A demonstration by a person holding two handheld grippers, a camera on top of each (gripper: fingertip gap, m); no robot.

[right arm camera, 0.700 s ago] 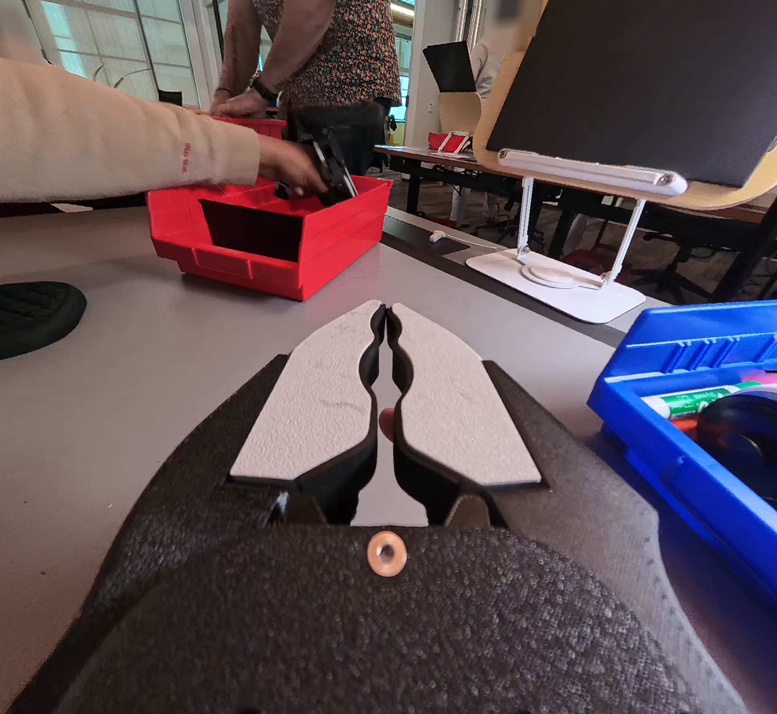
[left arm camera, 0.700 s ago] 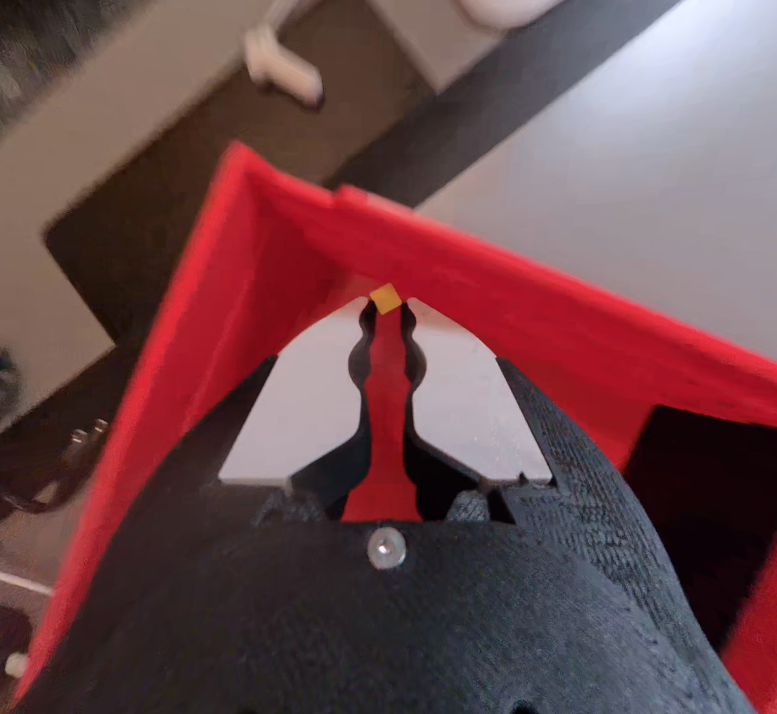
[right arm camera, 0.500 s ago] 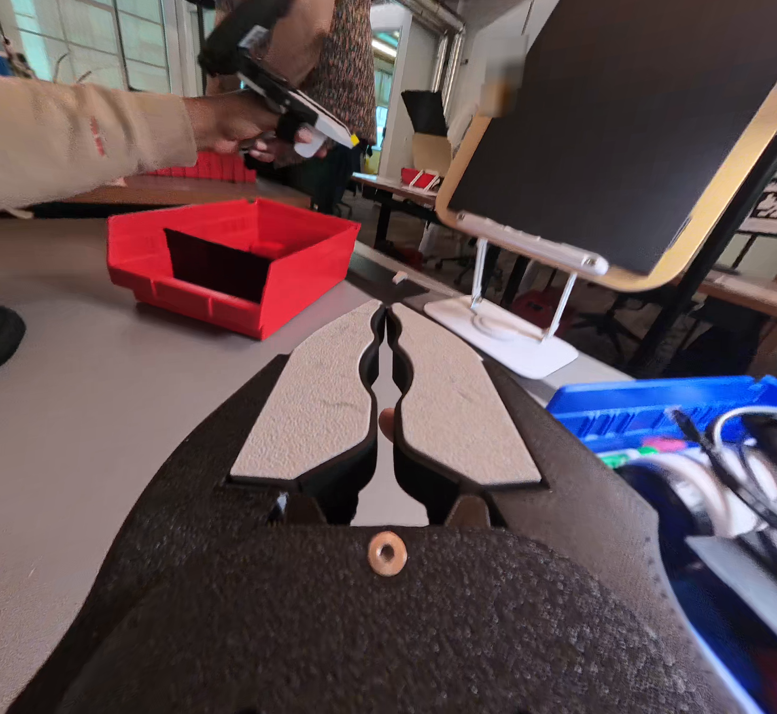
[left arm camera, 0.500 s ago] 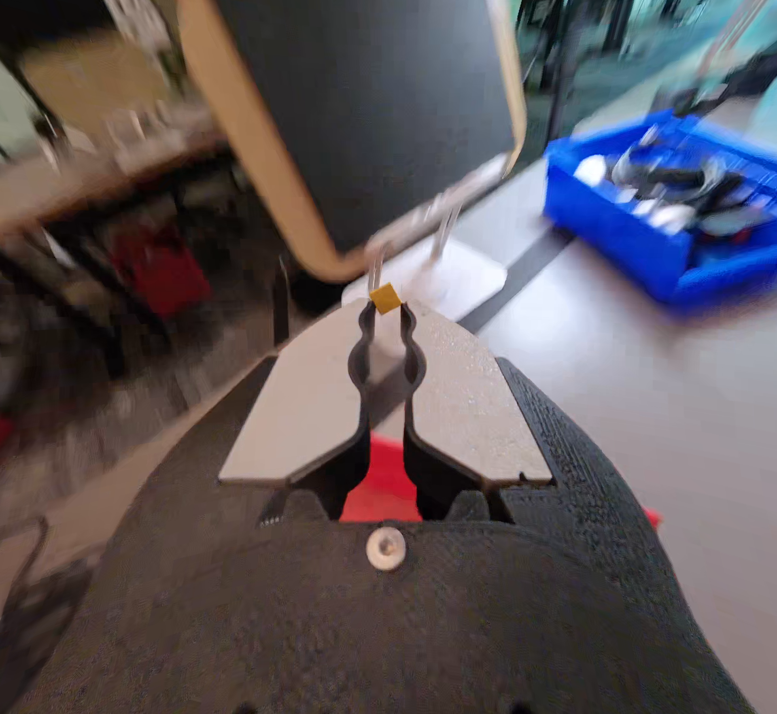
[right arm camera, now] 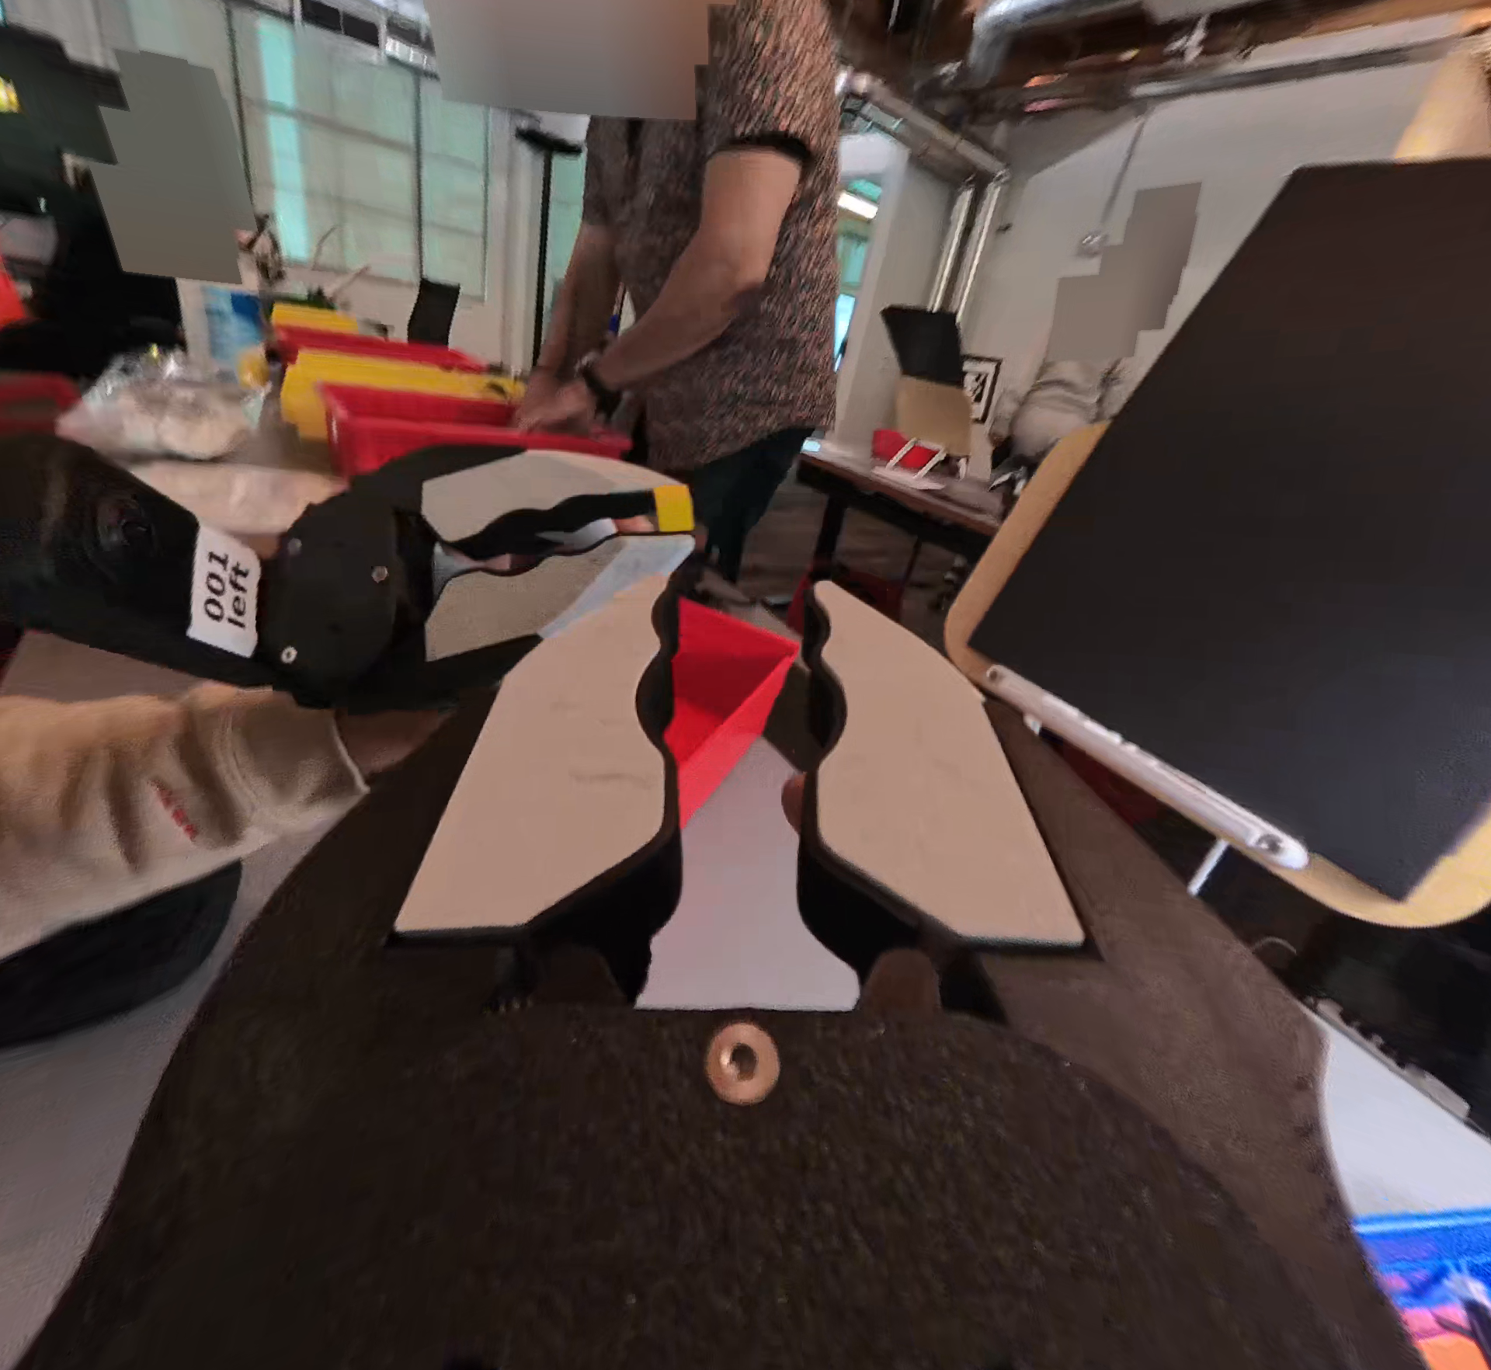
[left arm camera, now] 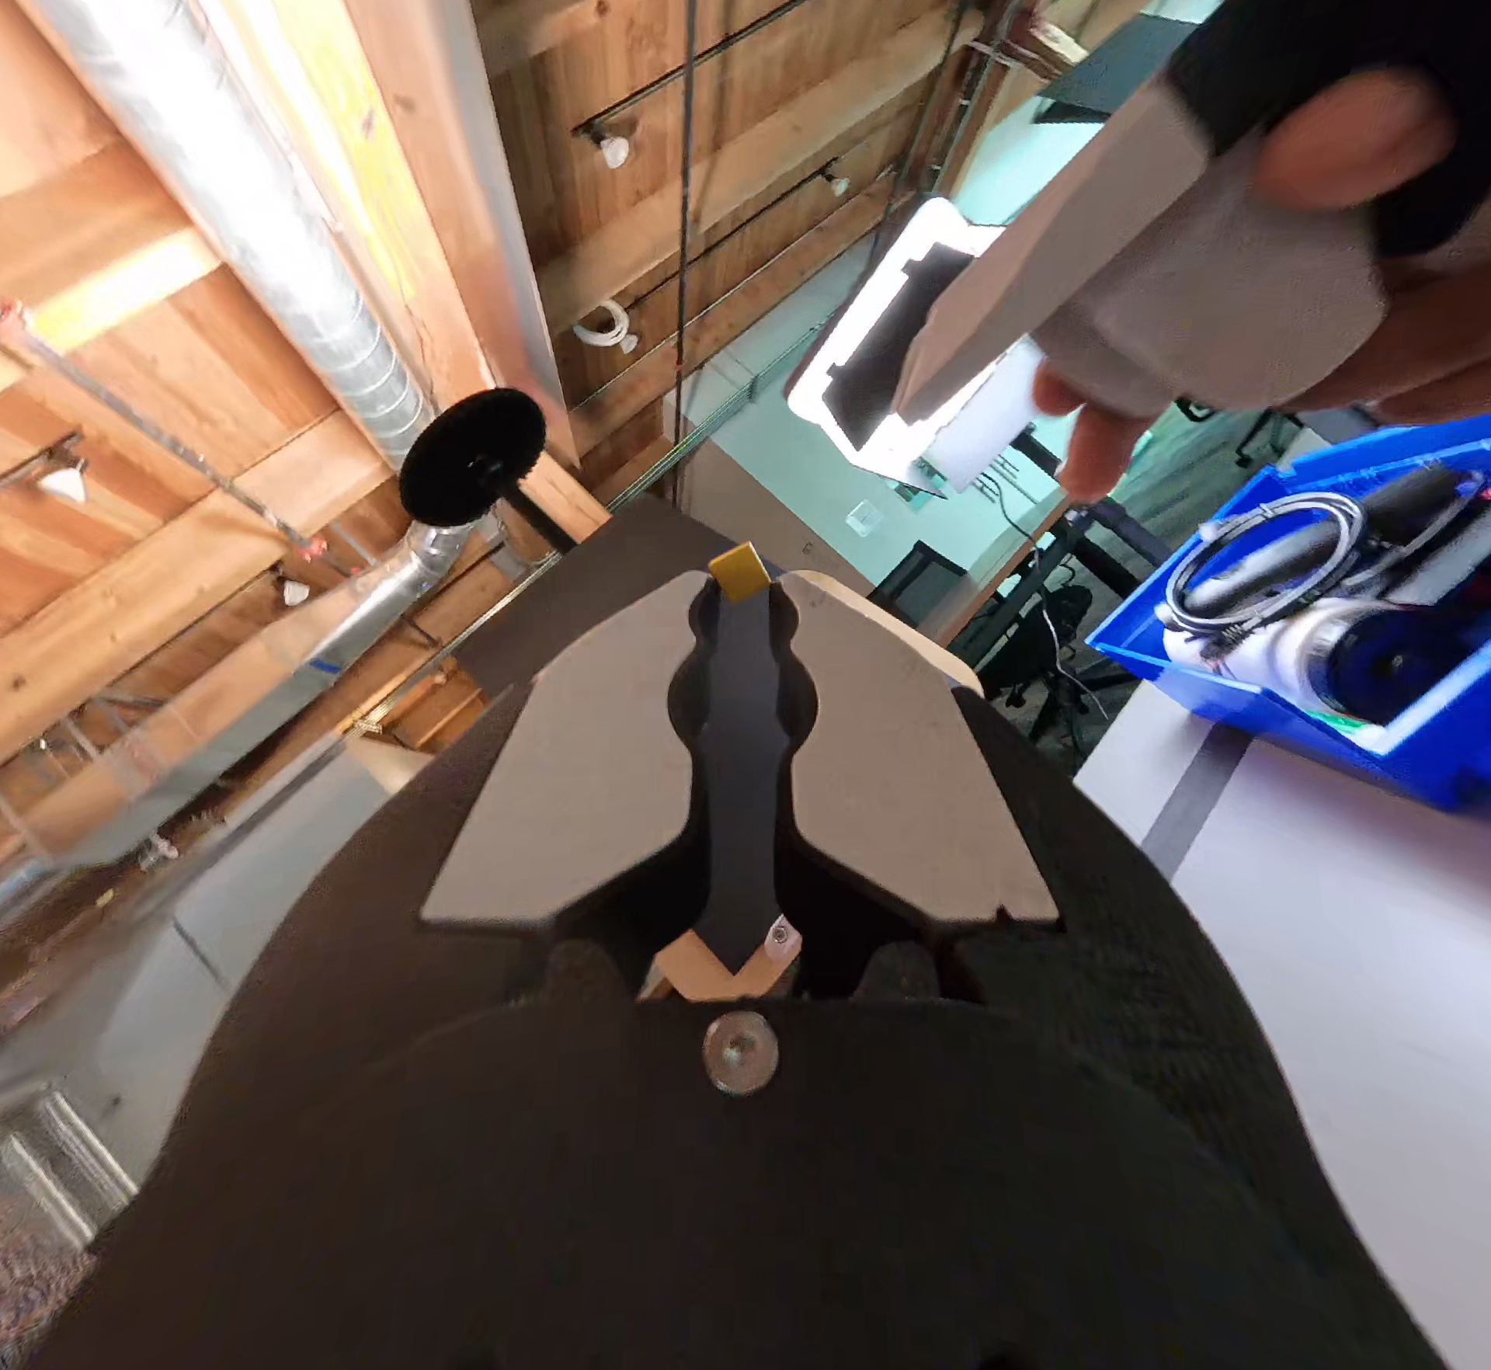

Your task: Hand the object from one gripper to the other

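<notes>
Left tongs (left arm camera: 741, 579) were clenched on a small yellow block (left arm camera: 738, 571) at their tips, held in the air above the worktop (right arm camera: 726, 920). Right tongs (right arm camera: 738, 609) stood parted and empty, just beside them. A white label (right arm camera: 223, 592) bearing print sat on the left tongs' body.

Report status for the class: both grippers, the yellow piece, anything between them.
Left gripper shut on small yellow block, lifted above table. Right gripper open, empty, just below and beside it. Nothing between them; red bin sits beyond.
</notes>
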